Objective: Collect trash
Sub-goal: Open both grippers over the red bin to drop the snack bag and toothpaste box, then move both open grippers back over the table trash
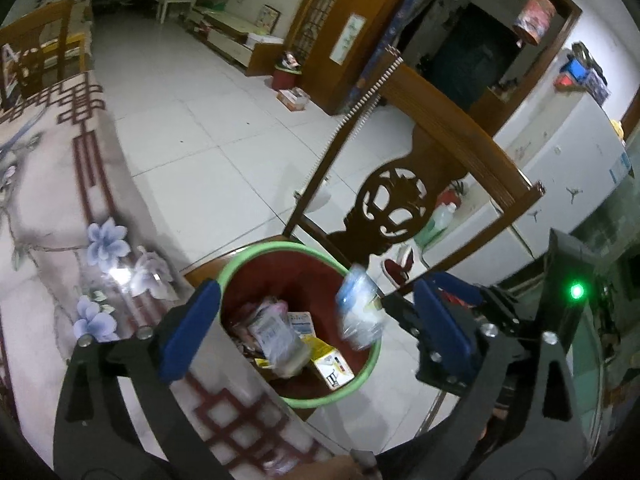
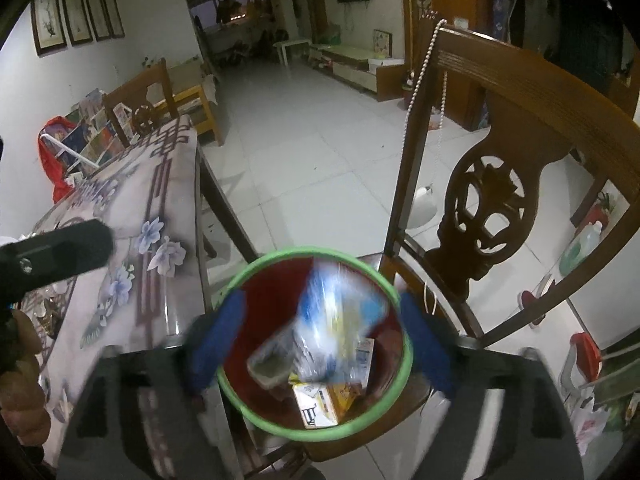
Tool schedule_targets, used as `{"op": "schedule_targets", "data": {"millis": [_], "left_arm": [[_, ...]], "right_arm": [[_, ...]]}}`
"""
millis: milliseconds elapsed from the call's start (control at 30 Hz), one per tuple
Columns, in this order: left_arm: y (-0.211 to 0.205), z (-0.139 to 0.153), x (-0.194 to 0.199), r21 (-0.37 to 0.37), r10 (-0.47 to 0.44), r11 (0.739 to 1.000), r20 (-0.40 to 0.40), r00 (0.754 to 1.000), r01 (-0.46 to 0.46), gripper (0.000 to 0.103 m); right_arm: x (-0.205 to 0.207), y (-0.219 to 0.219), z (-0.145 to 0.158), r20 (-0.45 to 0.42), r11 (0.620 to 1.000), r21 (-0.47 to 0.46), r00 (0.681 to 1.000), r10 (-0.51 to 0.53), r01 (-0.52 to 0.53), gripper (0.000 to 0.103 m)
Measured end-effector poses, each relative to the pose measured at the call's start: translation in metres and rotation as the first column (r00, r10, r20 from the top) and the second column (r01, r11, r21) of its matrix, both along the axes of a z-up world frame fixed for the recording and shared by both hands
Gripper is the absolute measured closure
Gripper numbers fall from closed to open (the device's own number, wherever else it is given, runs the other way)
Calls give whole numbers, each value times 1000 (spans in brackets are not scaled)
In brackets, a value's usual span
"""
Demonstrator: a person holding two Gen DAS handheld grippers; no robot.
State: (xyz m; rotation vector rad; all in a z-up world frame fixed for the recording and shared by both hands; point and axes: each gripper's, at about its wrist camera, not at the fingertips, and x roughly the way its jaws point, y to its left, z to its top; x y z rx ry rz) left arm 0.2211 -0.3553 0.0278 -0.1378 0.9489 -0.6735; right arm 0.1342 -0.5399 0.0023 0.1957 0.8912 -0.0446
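Both tools, left (image 1: pixel 316 330) and right (image 2: pixel 320 340), gape wide over the bin (image 2: pixel 406 364) (packet (image 2: pixel 340 320) falling free), so hold them centred until it lands inside.

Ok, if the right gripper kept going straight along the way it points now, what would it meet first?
Probably the blurred clear plastic wrapper between its open fingers; past it, the green-rimmed red trash bin on the wooden chair. Depth is hard to judge here.
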Motion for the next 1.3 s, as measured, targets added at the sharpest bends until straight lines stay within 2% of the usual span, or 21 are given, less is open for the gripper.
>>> {"op": "schedule_targets", "data": {"millis": [67, 267, 700, 1100, 1300], "left_arm": [[10, 3, 0, -2, 26, 1000, 3, 1000, -26, 6], [39, 10, -11, 30, 64, 997, 35, 997, -65, 6], [126, 33, -60, 48, 164, 984, 91, 982, -169, 6], [225, 33, -95, 97, 307, 944, 101, 946, -316, 6], [273, 17, -113, 150, 394, 903, 86, 915, -403, 6]], "right_arm": [[0, -1, 1, 5, 1000, 5, 1000, -10, 10, 8], [0, 2, 2, 3, 1000, 22, 1000, -16, 15, 7], [-18, 75, 24, 37, 995, -9, 994, 101, -100, 7], [-30, 176, 34, 46, 965, -10, 964, 262, -262, 7], [-30, 225, 34, 43, 939, -21, 938, 344, -343, 7]]}}
